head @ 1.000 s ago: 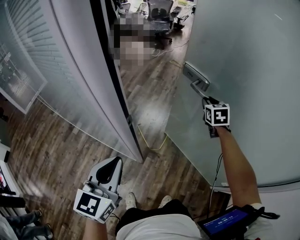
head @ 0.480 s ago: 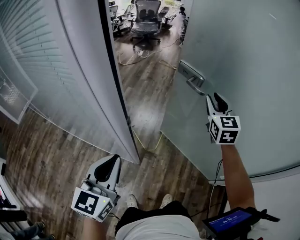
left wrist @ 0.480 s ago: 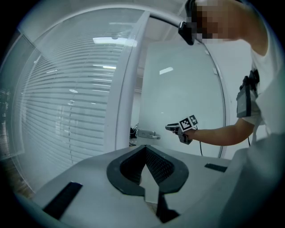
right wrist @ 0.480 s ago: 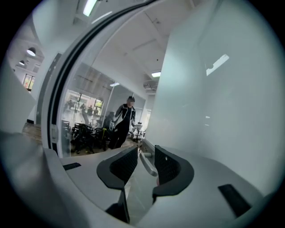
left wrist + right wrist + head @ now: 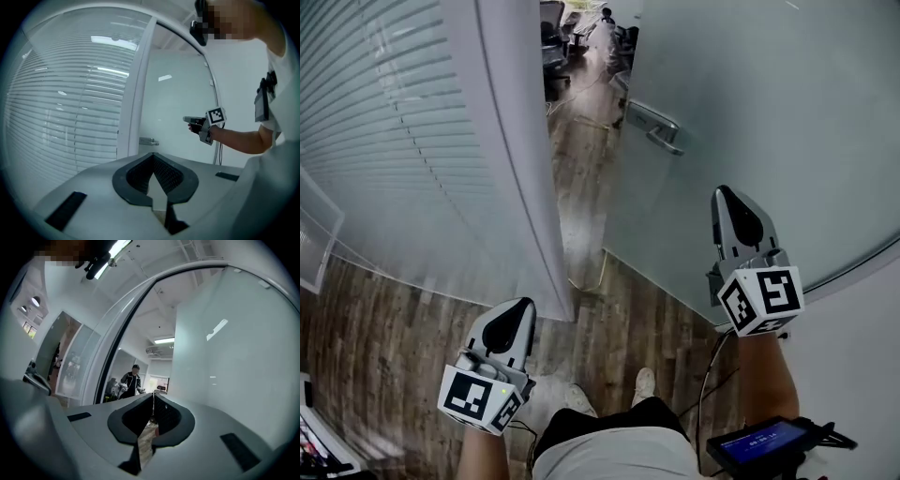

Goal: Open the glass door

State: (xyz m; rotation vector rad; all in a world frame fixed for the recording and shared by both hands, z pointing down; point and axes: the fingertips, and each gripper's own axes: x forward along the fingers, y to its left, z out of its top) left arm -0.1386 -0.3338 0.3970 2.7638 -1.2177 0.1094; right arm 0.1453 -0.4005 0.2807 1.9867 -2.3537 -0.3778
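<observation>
Head view, looking steeply down. A frosted glass door (image 5: 769, 103) fills the right side and stands ajar. A gap of wood floor (image 5: 581, 216) runs btw its edge and the white frame post (image 5: 520, 169). A metal lever handle (image 5: 654, 127) sits on the door near that edge, w/ nothing touching it.

The right gripper (image 5: 727, 193) is held up in front of the pane, below the handle in frame and well apart from it. Its jaws have just been closing and now meet tip to tip, w/ nothing btw them. The left gripper (image 5: 518, 307) is low at the person's left, near the foot of the post, pointing fwd. Its jaws are also together and empty.

A glass wall w/ blinds (image 5: 384, 131) takes up the left. Through the gap are office chairs (image 5: 553, 37), blurred. The right gripper view shows a person (image 5: 132, 379) standing beyond the doorway. A device w/ blue screen (image 5: 757, 441) sits at the wearer's right hip, and shoes (image 5: 643, 382) show at bottom centre.
</observation>
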